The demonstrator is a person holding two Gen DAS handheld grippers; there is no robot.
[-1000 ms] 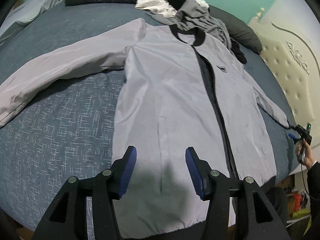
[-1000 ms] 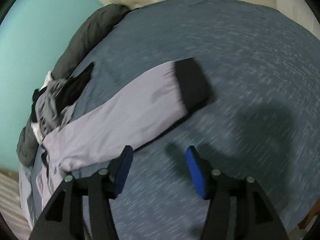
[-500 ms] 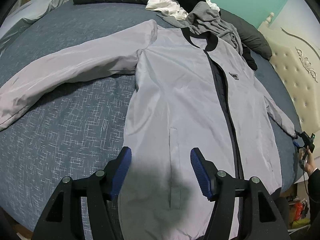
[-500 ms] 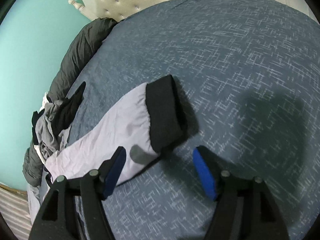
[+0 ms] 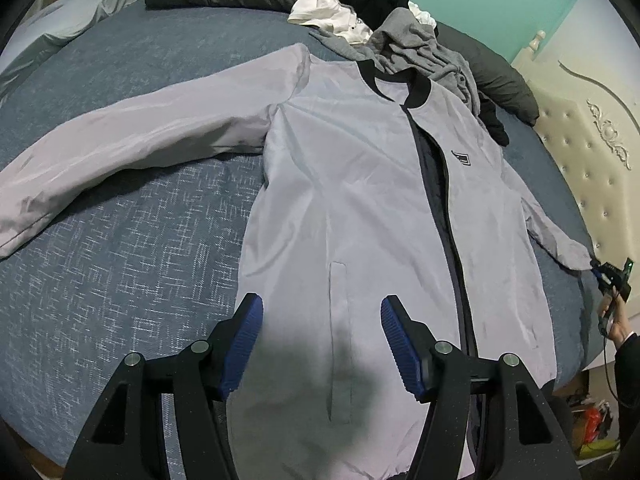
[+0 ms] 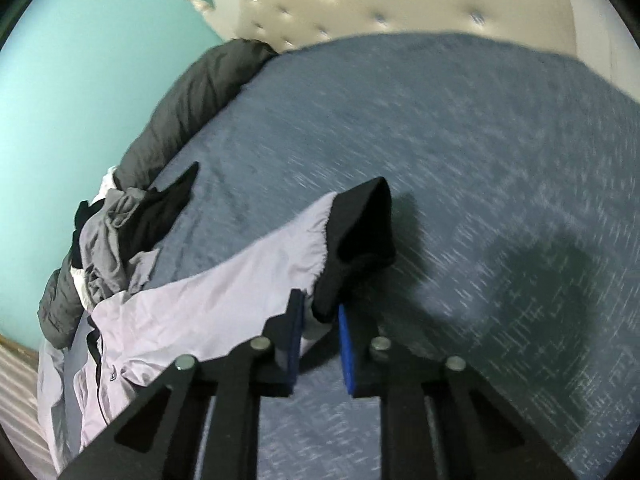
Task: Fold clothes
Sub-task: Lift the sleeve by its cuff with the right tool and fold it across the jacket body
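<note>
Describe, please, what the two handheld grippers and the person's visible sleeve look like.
Both the left gripper and the right gripper have matte black angular frames with triangular cut-outs, round silver pivot bolts and ribbed blue pads. In the left wrist view, a thin dark cable trails by a dark sleeve.

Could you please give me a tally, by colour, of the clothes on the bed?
Light grey: 1, jacket
Darker grey: 1, hoodie
White: 1, garment
Black: 1, garment
Total: 4 visible; the pile may hide more.
</note>
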